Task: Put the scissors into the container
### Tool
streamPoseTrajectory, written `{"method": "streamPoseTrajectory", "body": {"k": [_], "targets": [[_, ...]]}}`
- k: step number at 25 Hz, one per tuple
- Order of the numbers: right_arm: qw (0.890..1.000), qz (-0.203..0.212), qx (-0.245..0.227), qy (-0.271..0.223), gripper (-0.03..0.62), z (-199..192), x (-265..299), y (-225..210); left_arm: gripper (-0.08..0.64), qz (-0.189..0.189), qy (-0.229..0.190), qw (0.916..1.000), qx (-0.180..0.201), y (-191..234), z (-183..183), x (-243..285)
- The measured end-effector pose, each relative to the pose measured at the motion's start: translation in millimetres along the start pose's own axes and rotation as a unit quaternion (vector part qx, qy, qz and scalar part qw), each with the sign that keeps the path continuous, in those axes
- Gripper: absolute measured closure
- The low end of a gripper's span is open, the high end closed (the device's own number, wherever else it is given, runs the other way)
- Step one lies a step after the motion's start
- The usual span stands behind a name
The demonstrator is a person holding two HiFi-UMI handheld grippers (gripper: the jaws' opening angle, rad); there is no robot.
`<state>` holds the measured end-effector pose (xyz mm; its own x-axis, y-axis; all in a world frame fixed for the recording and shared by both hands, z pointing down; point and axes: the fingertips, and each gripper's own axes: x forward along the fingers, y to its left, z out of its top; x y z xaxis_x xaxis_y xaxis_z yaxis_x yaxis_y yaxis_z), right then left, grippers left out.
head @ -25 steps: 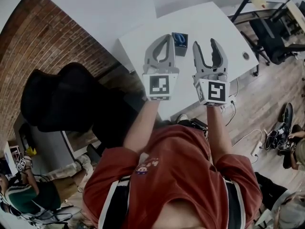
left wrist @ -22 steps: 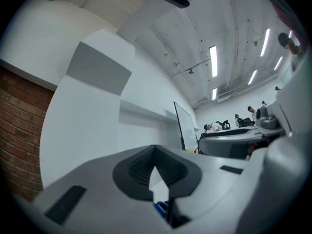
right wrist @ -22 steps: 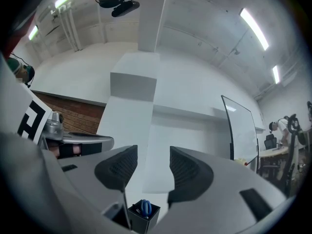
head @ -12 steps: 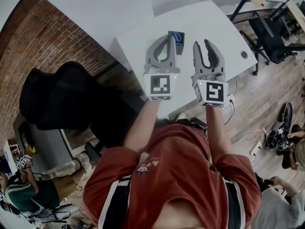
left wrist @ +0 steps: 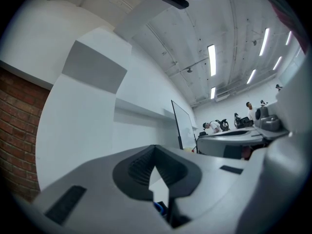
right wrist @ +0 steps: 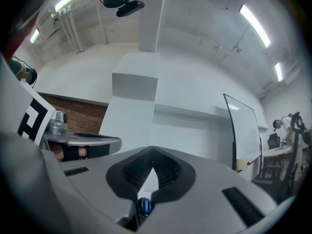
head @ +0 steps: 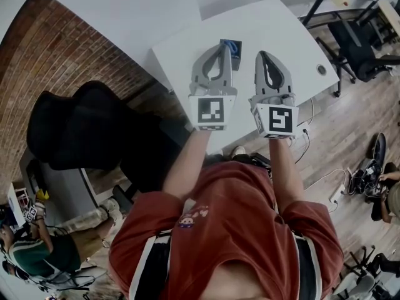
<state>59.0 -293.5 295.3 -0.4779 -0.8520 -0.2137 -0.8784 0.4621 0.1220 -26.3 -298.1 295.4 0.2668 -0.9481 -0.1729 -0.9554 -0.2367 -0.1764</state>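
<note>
White worktop (head: 275, 30) stands against a pale wall, with a red brick wall (head: 56, 61) to its left. A person in a red shirt holds two grey tools side by side over it. The left tongs (head: 221, 47) are closed on nothing. The right tongs (head: 263, 55) have just been closing and now meet, also empty. Just beyond the left tips a small dark container (head: 238, 60) sits on the worktop, with the blue-handled scissors (head: 234, 45) standing inside it.

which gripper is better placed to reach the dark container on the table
Left, probably: in the head view the left gripper sits right beside the container, the right gripper farther aside. Both are shut and empty, the right having just closed.
</note>
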Motion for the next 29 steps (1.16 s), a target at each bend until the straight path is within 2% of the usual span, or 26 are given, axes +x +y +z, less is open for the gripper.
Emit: {"method": "streamPoseTrajectory", "body": {"k": [11,29], "targets": [[1.0,-0.006,-0.008,0.01,0.581,-5.5,3.2,-8.9,0.548,-0.001,-0.011,0.9999,0.003,-4.0,2.0,3.4],[1.0,-0.007,-0.008,0.017,0.581,-11.2,9.7,-12.5,0.548,0.003,-0.007,1.0,0.004,0.6,-1.7,6.7]]}}
